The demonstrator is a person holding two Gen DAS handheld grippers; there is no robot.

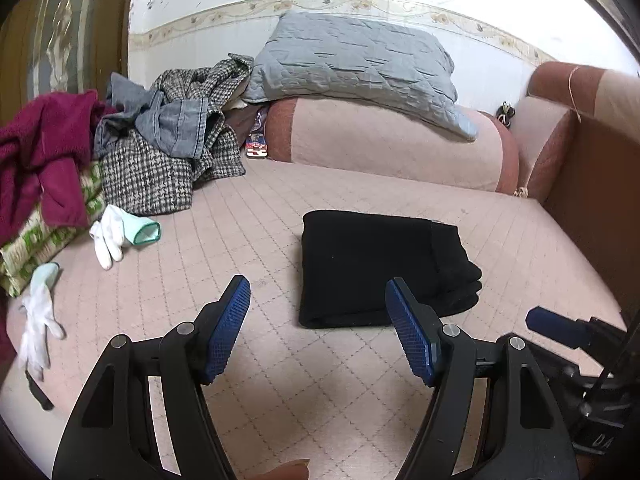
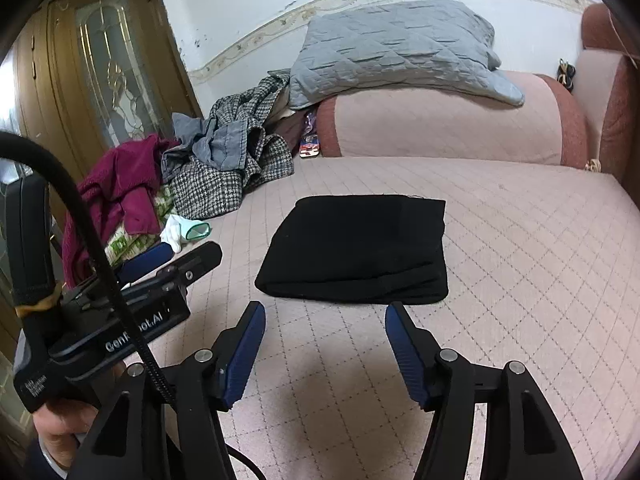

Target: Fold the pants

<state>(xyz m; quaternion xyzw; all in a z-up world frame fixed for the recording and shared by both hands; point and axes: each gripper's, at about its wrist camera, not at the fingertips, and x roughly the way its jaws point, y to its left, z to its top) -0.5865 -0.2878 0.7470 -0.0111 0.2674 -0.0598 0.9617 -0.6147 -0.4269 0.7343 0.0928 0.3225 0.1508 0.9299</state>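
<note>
The black pants (image 1: 372,268) lie folded into a thick rectangle on the pink quilted bed (image 1: 280,380); in the right wrist view the same black bundle (image 2: 356,252) lies just beyond the fingertips. My left gripper (image 1: 318,292) is open, its blue pads apart over bare quilt, just short of the bundle's near left edge. My right gripper (image 2: 325,316) is open too, nothing between its pads, a little short of the pants' near edge. Part of the right gripper (image 1: 560,328) shows at the right of the left wrist view, and the left gripper's body (image 2: 132,304) at the left of the right wrist view.
A heap of clothes (image 1: 160,144) with a maroon garment (image 1: 44,152) lies at the left. White gloves (image 1: 116,232) rest beside it. A grey quilted pillow (image 1: 352,64) sits on a pink bolster (image 1: 384,148) at the back. A wooden door (image 2: 108,72) stands left.
</note>
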